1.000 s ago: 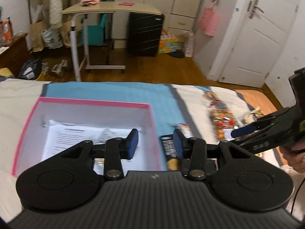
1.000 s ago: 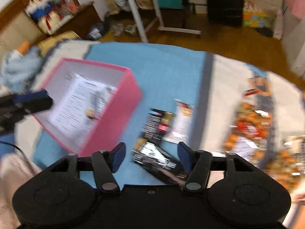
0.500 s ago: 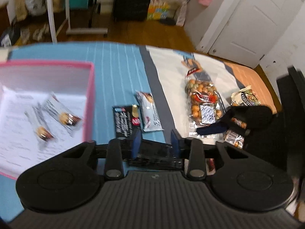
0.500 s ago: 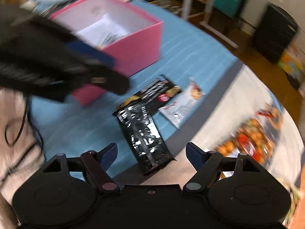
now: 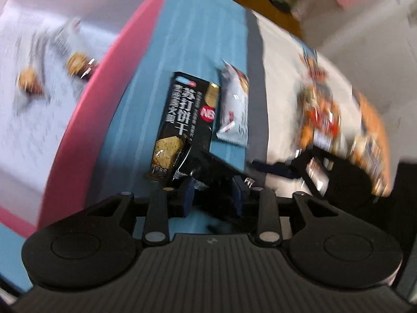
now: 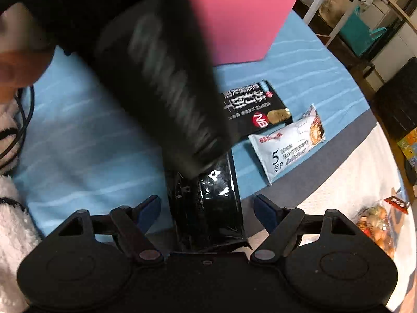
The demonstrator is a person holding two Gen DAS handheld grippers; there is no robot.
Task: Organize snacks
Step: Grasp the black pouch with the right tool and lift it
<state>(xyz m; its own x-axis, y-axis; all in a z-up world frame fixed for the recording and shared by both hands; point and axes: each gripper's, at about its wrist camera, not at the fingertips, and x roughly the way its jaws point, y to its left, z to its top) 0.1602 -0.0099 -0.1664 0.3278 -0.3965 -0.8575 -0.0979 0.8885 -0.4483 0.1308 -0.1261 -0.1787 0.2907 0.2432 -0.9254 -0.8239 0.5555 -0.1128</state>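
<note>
Item 1, left gripper [image 5: 212,195]: I am pointing it steeply down over the blue blanket [image 6: 91,135] on the bed. Its jaws are standing narrow after closing and easing back a little, with the far end of the glossy black packet [image 6: 208,221] between them. In the motion blur I cannot tell whether they are pinching it.

Item 2, right gripper [image 6: 207,208]: I am holding its jaws spread wide, and they have just been opening. They are flanking the near end of the same packet, clear of both its sides.

Item 3, snacks still on the blanket: a black cracker packet [image 5: 182,114] is lying just beside a white-and-blue packet [image 5: 234,109]. A clear bag of orange snacks [image 5: 320,114] is lying well apart on the pale stripe.

Item 4, pink box [image 5: 86,120]: it is sitting beside the black cracker packet and holding a printed sheet and what are probably two small wrapped snacks [image 5: 78,64]
</note>
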